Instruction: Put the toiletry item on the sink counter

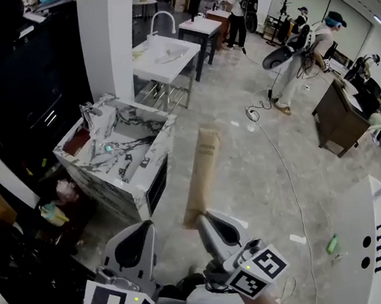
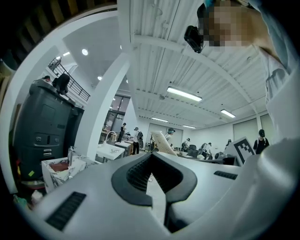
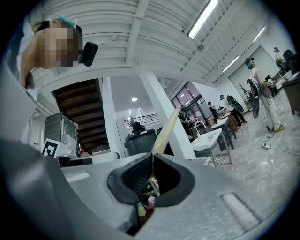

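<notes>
Clamping tan tube (image 1: 204,174) by flat end, right gripper (image 1: 201,218) jaws closed, left gripper (image 1: 147,225) jaws together, empty.

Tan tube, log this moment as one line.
right tool: shut on tan tube | left tool: shut, empty | tan tube: held up, not yet on marble sink counter

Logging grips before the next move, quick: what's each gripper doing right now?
Left gripper: shut, empty.
Right gripper: shut on the flat tan squeeze tube.
</notes>
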`<state>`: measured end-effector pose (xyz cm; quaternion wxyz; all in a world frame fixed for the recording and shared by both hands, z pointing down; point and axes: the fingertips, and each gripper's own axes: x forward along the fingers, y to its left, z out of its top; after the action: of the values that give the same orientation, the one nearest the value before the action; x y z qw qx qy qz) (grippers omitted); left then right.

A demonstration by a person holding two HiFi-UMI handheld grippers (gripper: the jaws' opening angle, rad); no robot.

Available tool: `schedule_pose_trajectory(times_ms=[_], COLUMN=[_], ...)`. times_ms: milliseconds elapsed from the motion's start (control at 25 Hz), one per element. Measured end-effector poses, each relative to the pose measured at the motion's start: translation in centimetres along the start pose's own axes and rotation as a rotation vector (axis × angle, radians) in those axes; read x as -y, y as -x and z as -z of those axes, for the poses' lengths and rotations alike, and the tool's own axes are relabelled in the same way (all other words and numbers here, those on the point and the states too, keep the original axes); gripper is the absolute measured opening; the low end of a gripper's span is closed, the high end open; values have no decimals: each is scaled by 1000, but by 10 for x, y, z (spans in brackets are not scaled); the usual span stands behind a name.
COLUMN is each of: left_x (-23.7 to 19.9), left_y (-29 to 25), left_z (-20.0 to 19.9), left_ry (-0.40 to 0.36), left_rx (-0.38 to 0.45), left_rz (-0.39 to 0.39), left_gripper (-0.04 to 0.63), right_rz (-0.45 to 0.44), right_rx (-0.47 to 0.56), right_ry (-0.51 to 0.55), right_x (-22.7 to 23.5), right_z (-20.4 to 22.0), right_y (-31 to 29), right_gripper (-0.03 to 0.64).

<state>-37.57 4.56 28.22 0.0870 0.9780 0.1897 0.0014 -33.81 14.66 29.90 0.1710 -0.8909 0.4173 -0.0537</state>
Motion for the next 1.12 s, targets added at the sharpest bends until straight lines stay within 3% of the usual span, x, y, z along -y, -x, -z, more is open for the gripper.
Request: schedule_pose_trajectory(times_ms=[1120], left_x=[106], left_y=[-141], left_z=[18], left_ry=[-10], left_rx=[10], left_rz=[10], left_gripper=[3], right_rz=[-25], right_rx=[-12], right_ry=[-2], right_x=[149], right_z=[-53], right_y=[53], right_gripper=[8])
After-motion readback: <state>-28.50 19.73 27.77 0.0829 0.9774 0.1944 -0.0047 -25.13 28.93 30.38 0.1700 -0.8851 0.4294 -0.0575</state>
